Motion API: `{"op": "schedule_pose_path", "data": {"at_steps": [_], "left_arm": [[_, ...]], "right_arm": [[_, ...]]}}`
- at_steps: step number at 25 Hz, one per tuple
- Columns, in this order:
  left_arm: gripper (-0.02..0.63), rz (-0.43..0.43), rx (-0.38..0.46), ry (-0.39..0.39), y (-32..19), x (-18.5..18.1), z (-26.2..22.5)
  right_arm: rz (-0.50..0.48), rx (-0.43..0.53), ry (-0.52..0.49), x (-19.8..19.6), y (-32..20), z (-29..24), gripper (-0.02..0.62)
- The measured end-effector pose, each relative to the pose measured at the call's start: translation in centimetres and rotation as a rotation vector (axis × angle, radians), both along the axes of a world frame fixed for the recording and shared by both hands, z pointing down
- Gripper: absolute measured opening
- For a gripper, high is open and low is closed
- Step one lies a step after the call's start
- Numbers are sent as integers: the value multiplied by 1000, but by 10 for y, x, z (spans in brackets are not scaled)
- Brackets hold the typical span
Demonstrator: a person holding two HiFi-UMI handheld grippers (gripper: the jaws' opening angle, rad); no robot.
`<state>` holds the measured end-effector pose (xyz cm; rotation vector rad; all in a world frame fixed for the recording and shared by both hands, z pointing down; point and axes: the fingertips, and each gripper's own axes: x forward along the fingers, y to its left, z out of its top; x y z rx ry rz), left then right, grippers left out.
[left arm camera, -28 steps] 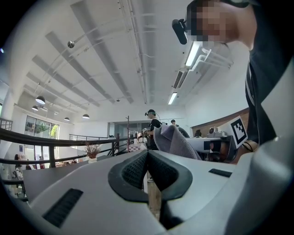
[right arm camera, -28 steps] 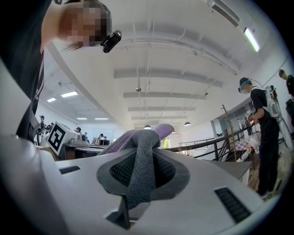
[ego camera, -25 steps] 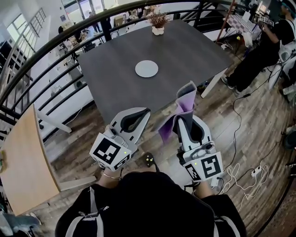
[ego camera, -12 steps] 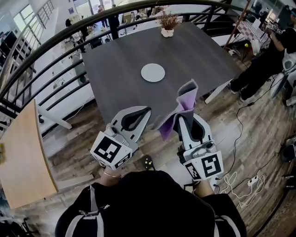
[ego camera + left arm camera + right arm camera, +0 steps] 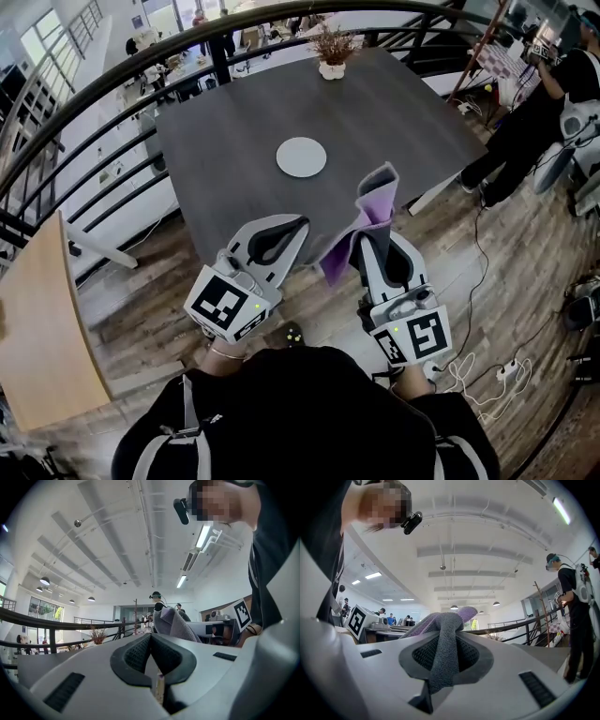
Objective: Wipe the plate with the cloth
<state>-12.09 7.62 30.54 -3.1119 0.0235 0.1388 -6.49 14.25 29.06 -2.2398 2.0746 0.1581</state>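
Left claw (image 5: 287, 228): shut, empty. Right claw (image 5: 373, 240): clamped on cloth (image 5: 378, 192). Plate (image 5: 301, 157): on counter (image 5: 408, 112) ahead, well apart from both; potted plant (image 5: 330, 54) beyond. Only head view shows plate; right gripper view, the pinched cloth.

Noted round white plate (image 5: 301, 157) lying near centre of dark table (image 5: 394, 112), well apart from both grippers. Found purple-and-grey cloth (image 5: 373, 202) clamped in right gripper (image 5: 375, 239), standing up from its jaws. Recorded left gripper (image 5: 284, 228) alongside, over wood floor (image 5: 506, 253), short of table's near edge. Logged potted plant (image 5: 330, 52) at far edge.
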Motion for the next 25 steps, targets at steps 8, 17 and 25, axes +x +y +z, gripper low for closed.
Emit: {"op": "schedule_pose_path", "data": {"at_steps": [8, 17, 25], "left_arm": [[8, -35, -1, -10, -23, 6, 1], [8, -63, -6, -28, -25, 35, -2], [8, -153, -1, -21, -34, 74, -12]], "right_arm": [[-26, -1, 6, 4, -21, 0, 63], [-54, -7, -7, 37, -25, -3, 63], [-141, -12, 3, 84, -40, -12, 63]]}}
